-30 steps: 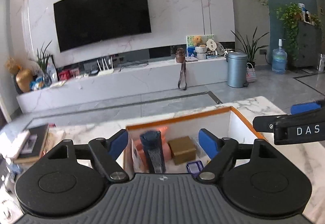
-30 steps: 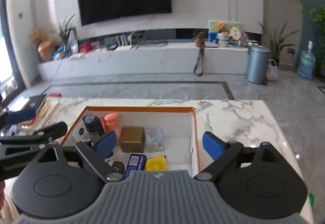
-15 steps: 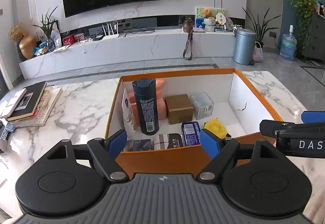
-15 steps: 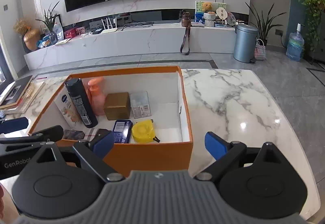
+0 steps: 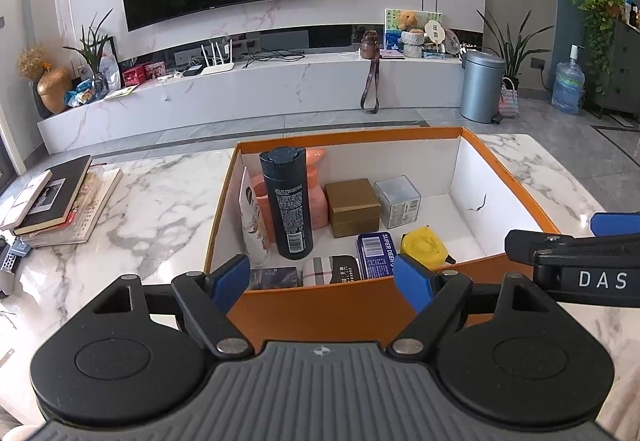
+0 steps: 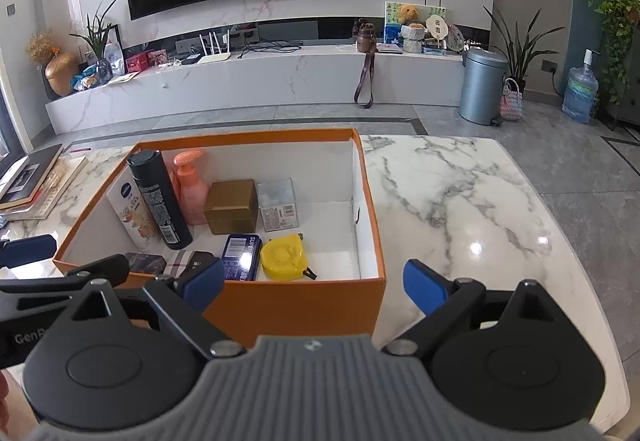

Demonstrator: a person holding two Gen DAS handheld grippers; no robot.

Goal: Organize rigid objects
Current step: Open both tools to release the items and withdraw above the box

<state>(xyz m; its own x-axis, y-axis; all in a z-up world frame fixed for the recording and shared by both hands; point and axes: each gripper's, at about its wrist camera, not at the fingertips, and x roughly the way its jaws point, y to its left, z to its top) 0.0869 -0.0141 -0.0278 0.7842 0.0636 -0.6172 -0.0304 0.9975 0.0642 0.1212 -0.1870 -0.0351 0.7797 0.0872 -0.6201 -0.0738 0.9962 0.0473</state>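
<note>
An orange box (image 5: 344, 311) (image 6: 304, 307) stands on the marble table. Inside it are an upright black bottle (image 5: 289, 197) (image 6: 160, 197), a pink pump bottle (image 6: 189, 187), a white tube (image 5: 251, 225), a gold box (image 5: 352, 205) (image 6: 233, 205), a clear cube box (image 5: 398, 201) (image 6: 278, 209), a blue tin (image 5: 375, 255) (image 6: 242, 257), a yellow tape measure (image 5: 424, 245) (image 6: 282, 256) and small flat packs at the front. My left gripper (image 5: 322, 283) is open and empty in front of the box's near wall. My right gripper (image 6: 314, 285) is open and empty at the near right corner.
A stack of books (image 5: 56, 197) lies on the table left of the box. The right gripper's arm (image 5: 576, 261) shows at the right edge of the left wrist view. The marble table top (image 6: 460, 209) extends to the right. A TV wall and floor lie behind.
Both grippers have pulled back and up from over the box, so its near wall and whole contents now show. Both stay open and empty.
</note>
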